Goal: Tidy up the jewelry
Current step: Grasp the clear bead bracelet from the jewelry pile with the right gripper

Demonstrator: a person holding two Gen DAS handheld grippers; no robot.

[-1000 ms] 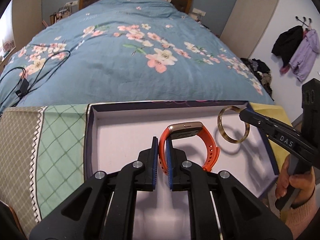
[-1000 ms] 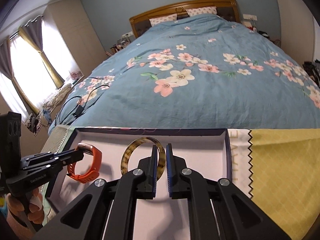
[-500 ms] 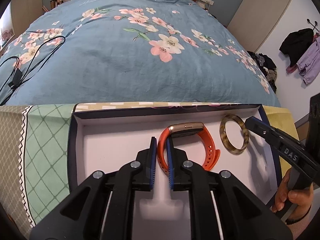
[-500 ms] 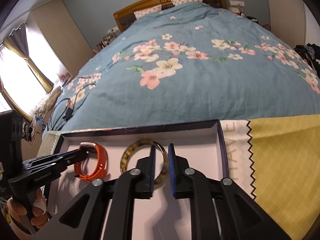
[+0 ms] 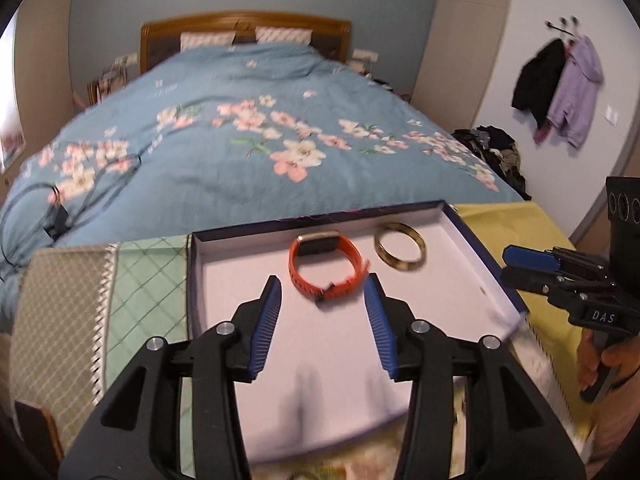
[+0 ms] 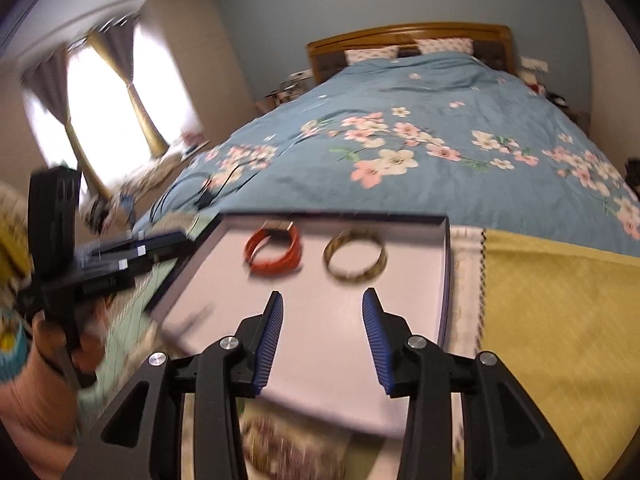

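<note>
An orange watch band (image 5: 326, 266) and a tortoiseshell bangle (image 5: 399, 251) lie side by side at the far end of a white-lined, dark-rimmed box (image 5: 480, 248). My left gripper (image 5: 323, 286) is open and empty, just short of the orange band. In the right wrist view the band (image 6: 273, 251) and bangle (image 6: 355, 260) lie in the box (image 6: 447, 272), ahead of my right gripper (image 6: 322, 303), which is open and empty. The right gripper also shows at the right of the left wrist view (image 5: 516, 266).
The box rests on patterned cloths, green-beige on the left (image 5: 112, 280) and yellow on the right (image 6: 560, 320). A bed with a blue floral duvet (image 5: 248, 152) lies beyond, with black cables (image 5: 56, 212) on it. Coats (image 5: 560, 88) hang on the right wall.
Both grippers have opened and drawn back from the box. The orange band and the bangle, held before, now lie loose on the box floor.
</note>
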